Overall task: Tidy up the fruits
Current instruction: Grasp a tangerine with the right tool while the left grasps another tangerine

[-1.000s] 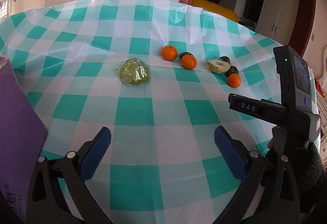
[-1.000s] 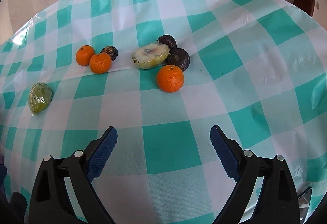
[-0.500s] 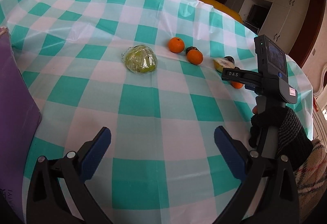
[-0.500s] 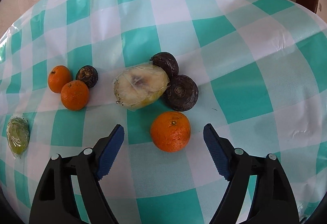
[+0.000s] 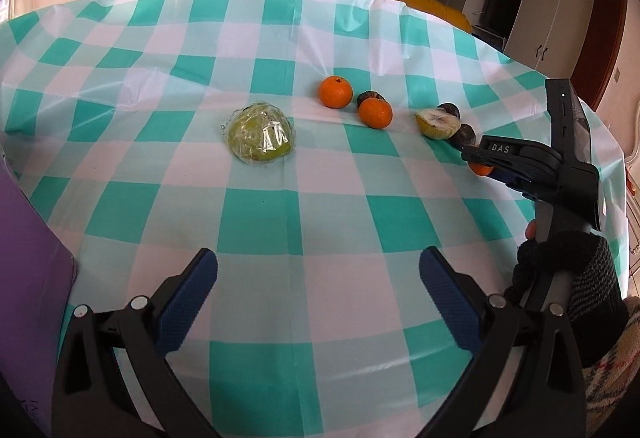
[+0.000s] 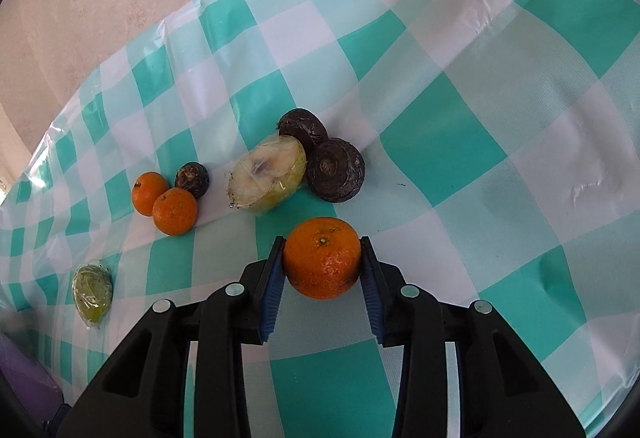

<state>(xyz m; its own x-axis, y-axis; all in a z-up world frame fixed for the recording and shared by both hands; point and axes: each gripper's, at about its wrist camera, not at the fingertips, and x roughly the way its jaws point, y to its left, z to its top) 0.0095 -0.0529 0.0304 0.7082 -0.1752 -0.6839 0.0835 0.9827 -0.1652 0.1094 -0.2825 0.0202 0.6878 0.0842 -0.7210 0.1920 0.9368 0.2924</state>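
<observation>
A: Item, right claw (image 6: 322,264)?
B: Clamped on orange (image 6: 322,257), lower centre, for sorting; jaws have just been closing.
A: Left claw (image 5: 318,274)?
B: Spread wide, empty, spare, bottom of frame.

In the left wrist view, the clamped orange (image 5: 480,169) is almost wholly covered by the right gripper (image 5: 486,162), only a sliver being seen. A purple object (image 5: 28,270) is cut off by the left edge and cannot be identified. The gloved hand (image 5: 568,278) is partly cropped at the right. The wrapped green fruit (image 6: 92,292) is blurred by its film.
</observation>
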